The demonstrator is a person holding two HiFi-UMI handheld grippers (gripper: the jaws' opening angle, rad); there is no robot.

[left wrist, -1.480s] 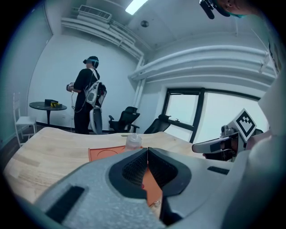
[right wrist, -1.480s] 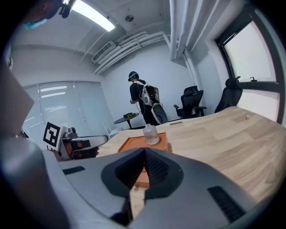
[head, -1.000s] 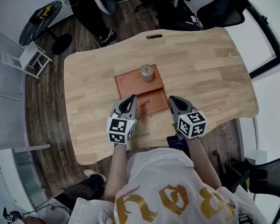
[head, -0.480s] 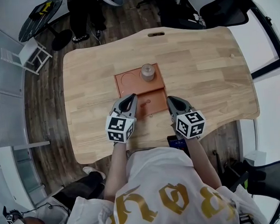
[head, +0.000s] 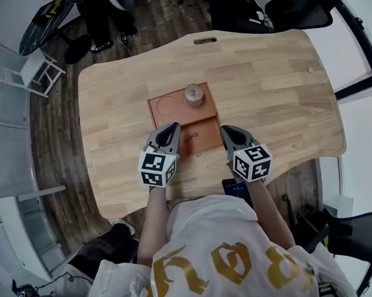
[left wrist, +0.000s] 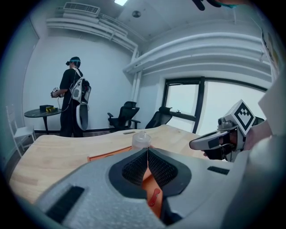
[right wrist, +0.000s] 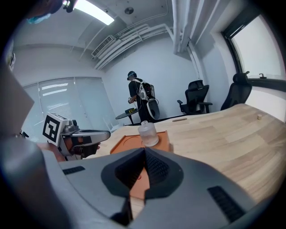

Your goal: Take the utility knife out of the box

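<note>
Little has shifted since the earlier frame: both tools sit almost where they were at the near side of the box, the right one perhaps slightly closer in, and the person (left wrist: 73, 96) standing beyond the counter (head: 264, 83) has moved a little to the left.

At the left, the left tool (head: 170, 128) hovers over the near left corner of the orange box (head: 200, 126); its own view shows the pads pressed together at the tips with nothing between them. In the middle, the box lies flat on the counter in two parts: the far part carries a round recess and a clear jar (head: 193, 96), and the near part is a shallow panel with a small red piece (left wrist: 154, 197) on it. I cannot pick out the utility knife itself; it may be that red piece or lie under the panel, and the views are too coarse to tell. At the right, the right tool (head: 226, 131) sits just beside the near right corner of the box, its pads likewise closed and empty.

The knife should be light and stiff, with a slim, hard, rather slick body; it lies low, so a tool must first spread its pads and come down steeply; the best hold is across the flat sides at mid-handle, well away from the blade end, with firm pressure so it does not pivot.
</note>
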